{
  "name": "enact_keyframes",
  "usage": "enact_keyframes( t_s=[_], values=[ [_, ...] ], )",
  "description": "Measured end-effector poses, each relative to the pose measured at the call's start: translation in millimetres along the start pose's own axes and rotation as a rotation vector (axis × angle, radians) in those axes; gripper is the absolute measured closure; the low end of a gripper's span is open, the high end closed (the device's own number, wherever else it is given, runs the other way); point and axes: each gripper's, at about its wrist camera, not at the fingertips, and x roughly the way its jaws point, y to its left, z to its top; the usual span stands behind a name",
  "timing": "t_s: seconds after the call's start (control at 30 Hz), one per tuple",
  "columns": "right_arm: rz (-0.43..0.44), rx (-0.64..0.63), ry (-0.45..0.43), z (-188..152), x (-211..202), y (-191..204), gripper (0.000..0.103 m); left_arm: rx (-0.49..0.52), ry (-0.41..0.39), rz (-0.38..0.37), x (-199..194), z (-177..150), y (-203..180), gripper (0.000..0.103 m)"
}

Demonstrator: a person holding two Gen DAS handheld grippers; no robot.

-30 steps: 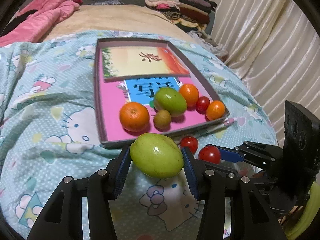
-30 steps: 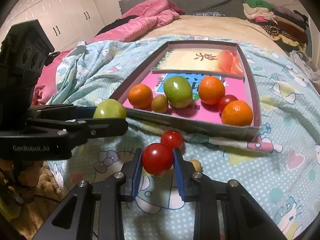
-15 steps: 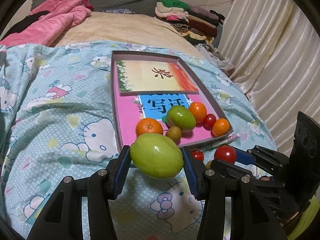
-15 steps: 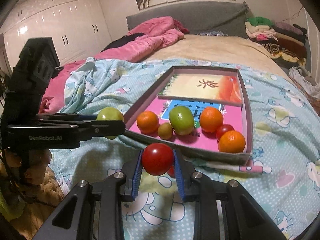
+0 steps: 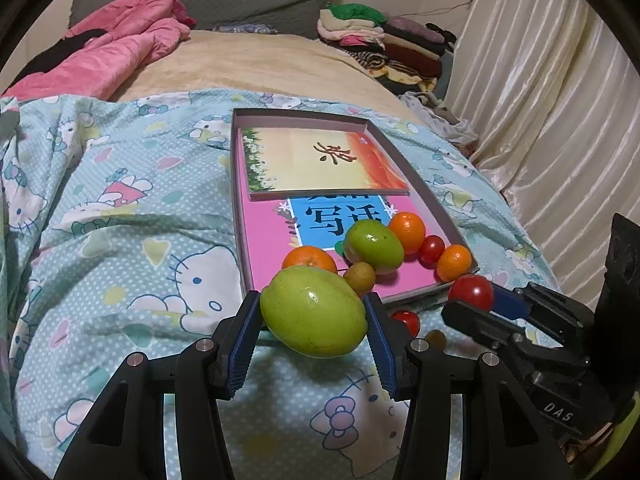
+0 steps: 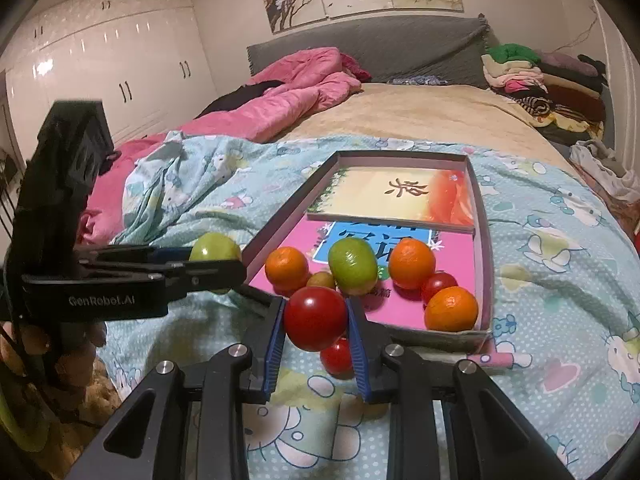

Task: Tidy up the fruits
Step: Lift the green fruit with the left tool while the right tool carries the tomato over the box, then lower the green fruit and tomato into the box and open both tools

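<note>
My left gripper (image 5: pixel 313 320) is shut on a green mango (image 5: pixel 314 311), held above the bedspread near the shallow box (image 5: pixel 432 196). My right gripper (image 6: pixel 316 322) is shut on a red tomato (image 6: pixel 316 317); it also shows in the left wrist view (image 5: pixel 471 292). The box (image 6: pixel 482 240) holds a second green mango (image 6: pixel 353 266), three oranges (image 6: pixel 412 263), a small tomato (image 6: pixel 438 285) and a small brownish fruit (image 6: pixel 321 280). A small tomato (image 6: pixel 337 356) and a small brownish fruit (image 5: pixel 435 337) lie on the bedspread in front of the box.
A booklet (image 5: pixel 320 166) lies in the box's far half. A pink quilt (image 6: pixel 288 88) and folded clothes (image 6: pixel 540 80) lie at the bed's far end. A curtain (image 5: pixel 540 100) hangs on the right. A pink pen (image 6: pixel 490 359) lies by the box's near corner.
Both grippers have risen and pulled back with their fruit; the box now looks farther and lower in both views. The fruit in the box has not moved.
</note>
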Motion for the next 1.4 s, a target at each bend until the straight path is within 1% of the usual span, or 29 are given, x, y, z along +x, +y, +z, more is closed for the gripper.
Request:
enact_keyframes(
  t_s=[0.57,0.87,1.03,1.13,1.23,1.4],
  values=[
    [-0.035,0.046,-0.045,7.1,-5.2,-10.0,0.073,0.012,-0.004,0.030,7.1,4.4,1.8,0.050],
    [-0.084,0.073,-0.053,11.7,-1.1,-22.9,0.073,0.009,0.009,0.062,20.4,6.7,4.5,0.050],
    [-0.123,0.069,-0.027,15.0,10.4,-27.9,0.073,0.008,0.010,0.068,26.6,9.0,4.3,0.050],
    [-0.145,0.043,-0.004,14.8,19.4,-26.3,0.073,0.011,0.010,0.071,29.7,10.6,3.2,0.050],
    [-0.151,0.025,0.010,14.2,25.7,-24.3,0.073,0.031,0.007,0.084,32.1,10.9,0.0,0.050],
    [-0.165,0.002,0.040,11.3,36.8,-21.6,0.073,0.025,0.009,0.081,34.0,11.4,0.4,0.051]
  ],
)
